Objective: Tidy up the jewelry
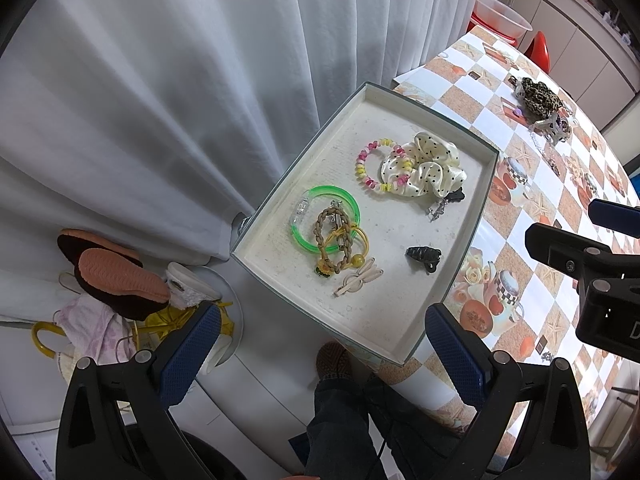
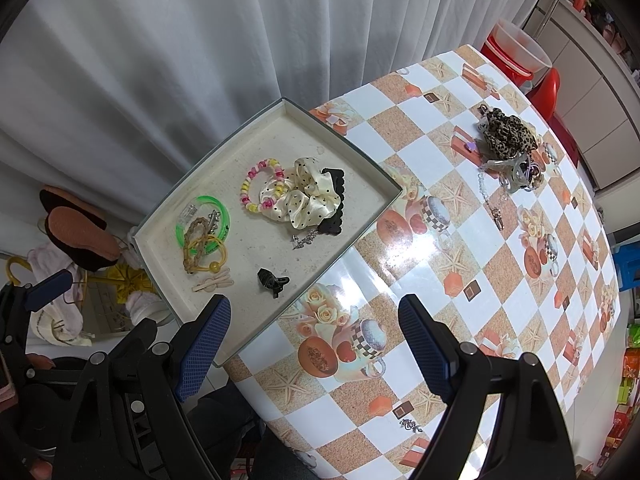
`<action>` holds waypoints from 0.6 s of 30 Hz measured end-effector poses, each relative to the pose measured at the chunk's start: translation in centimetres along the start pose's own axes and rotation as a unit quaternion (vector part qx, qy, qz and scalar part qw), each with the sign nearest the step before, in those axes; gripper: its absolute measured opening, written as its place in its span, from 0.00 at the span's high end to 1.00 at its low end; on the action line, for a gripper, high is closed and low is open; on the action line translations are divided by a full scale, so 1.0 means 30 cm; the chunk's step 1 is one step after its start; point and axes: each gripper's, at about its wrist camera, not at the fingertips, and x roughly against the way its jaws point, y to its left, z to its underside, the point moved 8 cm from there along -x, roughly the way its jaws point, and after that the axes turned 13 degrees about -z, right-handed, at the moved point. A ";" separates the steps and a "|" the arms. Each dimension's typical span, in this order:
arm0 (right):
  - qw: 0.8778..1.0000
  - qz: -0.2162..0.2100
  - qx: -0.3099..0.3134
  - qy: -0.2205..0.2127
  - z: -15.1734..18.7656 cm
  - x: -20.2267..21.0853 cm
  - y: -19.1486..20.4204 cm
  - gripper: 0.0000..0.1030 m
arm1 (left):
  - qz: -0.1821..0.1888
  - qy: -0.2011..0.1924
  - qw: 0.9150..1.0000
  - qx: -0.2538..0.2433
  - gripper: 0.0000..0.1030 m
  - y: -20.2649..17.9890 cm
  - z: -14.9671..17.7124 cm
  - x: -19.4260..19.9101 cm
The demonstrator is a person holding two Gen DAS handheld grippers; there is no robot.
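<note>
From the left wrist camera, the left gripper (image 1: 322,354) points steeply down over the near corner of a shallow cream-lined cardboard box lid (image 1: 486,196) that lies at the edge of a table covered with a glossy checked oilcloth (image 1: 516,248). Its blue-padded jaws stand wide apart with nothing between them. Inside the lid lie a translucent green plastic bangle (image 1: 326,194), with a braided tan cord loop (image 1: 320,228) and a yellow elastic with a bead (image 1: 356,258) piled on it, and a pale pink hair clip (image 1: 358,278) just beside them. Farther in sit a pink-and-yellow beaded bracelet (image 1: 366,160) touching a cream satin scrunchie with black dots (image 1: 432,160), a small silver chain piece (image 1: 438,210) and a black claw clip (image 1: 424,256) lying apart. On the oilcloth, well apart from the lid, a leopard-print scrunchie (image 1: 538,94) rests among other trinkets. A person's trouser leg (image 1: 340,420) and shoe show below.

From the right wrist camera, the right gripper (image 2: 314,344) also points steeply down, above the table's near edge just beside the lid, jaws released and empty. The same pieces lie in the lid; black lace-edged fabric (image 2: 334,200) shows under the cream scrunchie. A thin silver chain (image 2: 490,200) trails from the leopard scrunchie's pile across the oilcloth.
</note>
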 end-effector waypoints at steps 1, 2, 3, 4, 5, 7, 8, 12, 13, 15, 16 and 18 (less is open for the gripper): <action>1.000 0.000 0.000 0.000 0.000 0.001 -0.002 0.15 | 0.000 0.000 1.000 0.000 0.00 0.002 0.002 -0.001; 1.000 0.000 -0.001 0.000 0.000 0.000 -0.002 0.15 | 0.000 0.001 1.000 0.000 0.00 0.002 0.002 -0.001; 1.000 0.000 -0.001 0.000 0.000 0.000 -0.001 0.15 | 0.000 0.001 1.000 0.000 0.00 0.001 0.001 -0.001; 1.000 0.000 -0.001 0.000 0.000 -0.001 0.000 0.15 | 0.000 0.001 1.000 0.000 0.00 -0.001 -0.003 -0.001; 1.000 0.000 0.000 0.000 0.000 0.000 -0.003 0.15 | 0.001 0.001 1.000 0.000 0.00 0.000 -0.001 -0.002; 1.000 -0.001 0.000 0.000 0.001 -0.001 -0.001 0.15 | 0.000 0.002 1.000 0.000 0.00 0.004 0.000 -0.006; 1.000 0.000 0.001 0.000 0.000 0.000 -0.004 0.15 | 0.000 0.002 1.000 0.000 0.00 0.008 0.004 -0.008; 1.000 0.000 0.001 0.001 0.001 -0.001 -0.003 0.15 | -0.002 0.003 1.000 0.000 0.00 0.016 0.004 -0.015; 1.000 -0.001 0.001 0.001 0.001 -0.002 -0.002 0.15 | -0.003 0.003 1.000 0.000 0.00 0.013 -0.001 -0.015; 1.000 -0.001 0.001 0.001 0.000 -0.001 -0.006 0.15 | -0.002 0.004 1.000 0.001 0.00 0.017 0.000 -0.016; 1.000 -0.001 0.001 0.001 0.000 -0.001 -0.006 0.15 | -0.002 0.002 1.000 0.001 0.00 0.016 -0.001 -0.015; 1.000 0.000 0.001 0.001 0.000 -0.003 -0.004 0.15 | -0.003 0.000 1.000 0.000 0.00 0.008 -0.011 -0.016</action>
